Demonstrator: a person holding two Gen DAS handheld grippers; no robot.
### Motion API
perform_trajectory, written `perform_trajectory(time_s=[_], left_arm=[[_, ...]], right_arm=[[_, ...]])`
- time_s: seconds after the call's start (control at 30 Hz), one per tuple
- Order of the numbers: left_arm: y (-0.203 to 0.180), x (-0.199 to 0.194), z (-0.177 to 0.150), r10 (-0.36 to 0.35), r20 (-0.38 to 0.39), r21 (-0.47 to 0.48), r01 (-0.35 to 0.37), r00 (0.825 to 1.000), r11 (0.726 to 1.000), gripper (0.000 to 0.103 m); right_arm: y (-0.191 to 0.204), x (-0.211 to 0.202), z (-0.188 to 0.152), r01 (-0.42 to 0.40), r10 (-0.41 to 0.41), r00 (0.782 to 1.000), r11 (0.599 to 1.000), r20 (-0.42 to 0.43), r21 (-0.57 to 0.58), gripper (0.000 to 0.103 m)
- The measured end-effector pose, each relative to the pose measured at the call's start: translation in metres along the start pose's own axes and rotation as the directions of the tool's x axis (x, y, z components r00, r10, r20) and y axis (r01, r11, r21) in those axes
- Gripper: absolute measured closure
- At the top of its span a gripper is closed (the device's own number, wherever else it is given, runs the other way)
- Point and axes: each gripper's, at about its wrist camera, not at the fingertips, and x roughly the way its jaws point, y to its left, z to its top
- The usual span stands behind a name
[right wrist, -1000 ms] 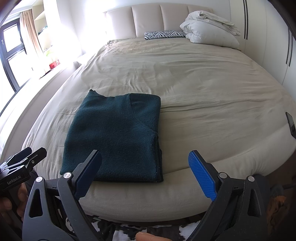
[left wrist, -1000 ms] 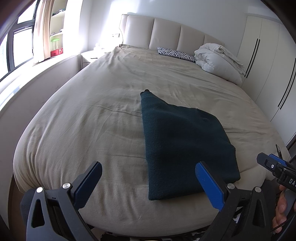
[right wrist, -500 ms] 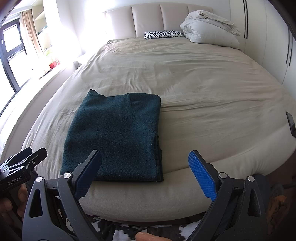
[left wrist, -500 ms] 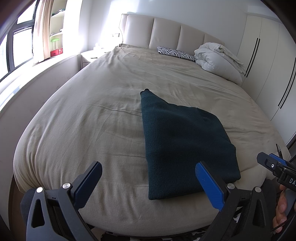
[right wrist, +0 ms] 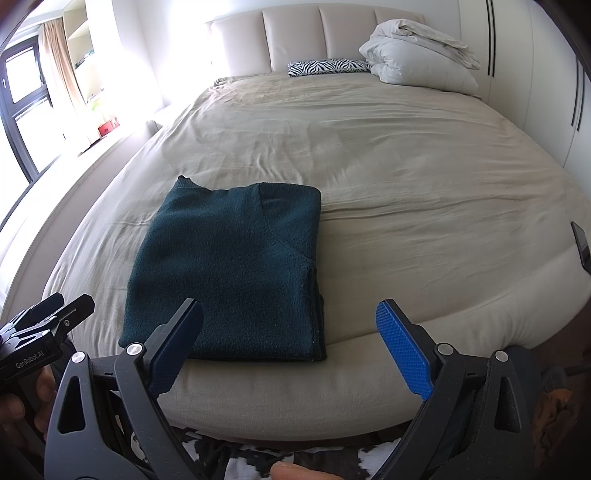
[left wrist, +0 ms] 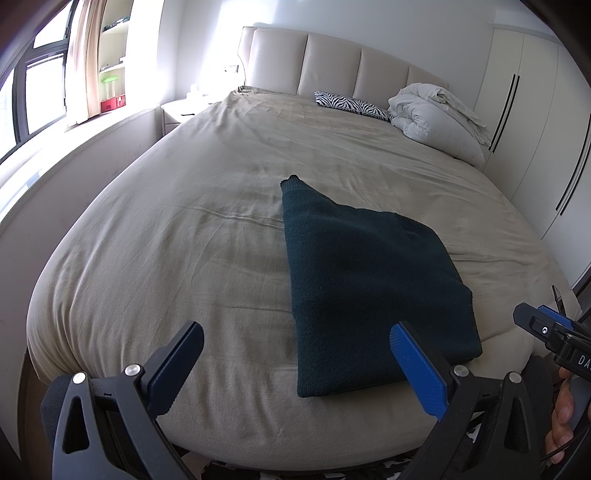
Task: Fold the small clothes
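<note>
2 grippers, left gripper (left wrist: 295, 363) and right gripper (right wrist: 290, 345), jaws spread, empty. Folded teal sweater (right wrist: 229, 280) long axis toward headboard (right wrist: 325, 33); stacked edges visible only right view.

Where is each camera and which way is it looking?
Left wrist: on the left gripper at the bed's foot, looking toward the headboard; its open jaws, the right gripper's tip and a hand show.
Right wrist: on the right gripper, facing likewise; its open jaws, the left gripper and a hand show.
Both share the folded sweater, zebra pillow and duvet.
</note>
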Motion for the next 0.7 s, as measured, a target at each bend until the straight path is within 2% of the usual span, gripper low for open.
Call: perform_trajectory(time_s=[0.7], left_arm=[[-0.0007, 0.0002, 0.0013, 0.0, 0.0, 0.001, 0.0, 1.0, 1.0, 0.0]], right_arm=[[-0.0027, -0.0001, -0.0006, -0.002, 0.002, 1.0, 1.0, -0.002, -0.001, 0.007]])
